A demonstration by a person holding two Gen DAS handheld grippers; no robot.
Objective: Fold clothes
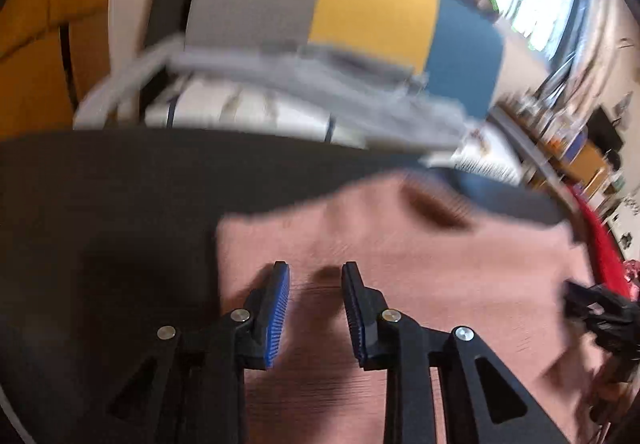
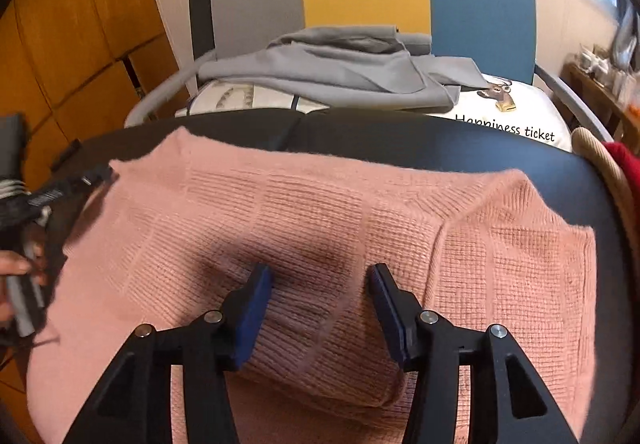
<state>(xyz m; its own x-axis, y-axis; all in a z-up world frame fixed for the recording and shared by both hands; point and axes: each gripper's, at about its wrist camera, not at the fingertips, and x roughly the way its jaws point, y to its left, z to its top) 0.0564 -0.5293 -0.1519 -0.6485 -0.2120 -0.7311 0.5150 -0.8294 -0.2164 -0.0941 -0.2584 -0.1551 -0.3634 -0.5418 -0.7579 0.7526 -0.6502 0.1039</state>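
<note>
I see both grippers, left (image 1: 315, 272) and right (image 2: 321, 276), fingers spread, empty, over pink sweater (image 2: 320, 203); grey garment (image 2: 340, 67) at 12 o'clock.

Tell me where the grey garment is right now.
In the right wrist view the grey garment lies crumpled on the chair seat, beyond the dark table holding the pink sweater.

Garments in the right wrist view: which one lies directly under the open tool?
The pink knit sweater, spread on the black table beneath the right tool; the grey garment lies on the chair behind.
</note>
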